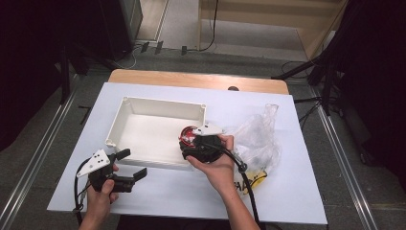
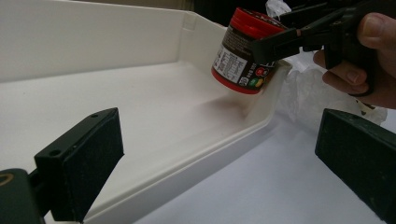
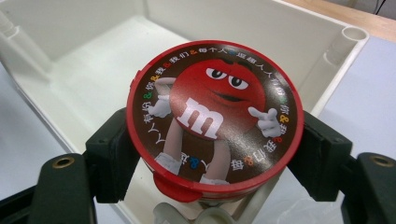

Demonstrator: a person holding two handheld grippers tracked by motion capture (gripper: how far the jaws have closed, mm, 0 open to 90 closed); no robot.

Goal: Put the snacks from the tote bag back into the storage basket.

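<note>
— Right gripper [image 3: 212, 154] clamped on the candy tub [image 3: 215, 116], one jaw on each side below the red lid. Why so high?

— Held over the near right corner of the white bin [image 1: 160, 106], clear of the rim, tilted so the lid faces the camera. Looks like a carry into the bin, not yet set down.

— And the grip so low on the tub?

— Probably to leave the lid free and let the base touch the floor of the bin first.

— Left gripper [image 1: 125, 165]?

— Jaws wide apart, nothing between them, resting on the white table [image 1: 191, 196] just beside the near wall of the bin. Seems parked out of the way, perhaps ready to steady the bin.

— Plastic bag [image 1: 256, 139]?

— Crumpled to the right of the bin, behind the right hand [image 1: 215, 165]. Likely the source of the goods; contents too blurred to name
</note>
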